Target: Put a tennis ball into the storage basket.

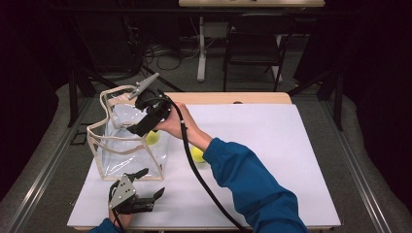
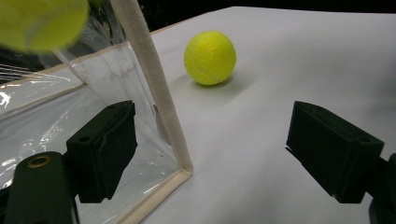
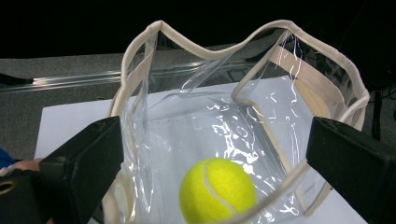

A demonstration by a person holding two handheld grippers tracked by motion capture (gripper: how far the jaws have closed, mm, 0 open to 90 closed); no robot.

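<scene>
Right gripper view: yellow tennis ball point(image 3: 217, 190) inside clear cream-edged bag point(image 3: 299, 74), right gripper point(image 3: 224, 154) jaws spread, empty.

Looks down past two black jaws, spread wide apart, of the right gripper point(image 3: 219, 172) into a clear plastic bag point(image 3: 210, 121) with cream fabric trim, its rim wavy and open; shows a yellow tennis ball point(image 3: 217, 191) inside, between the jaws but untouched, over a white table sheet point(image 3: 70, 121)
</scene>
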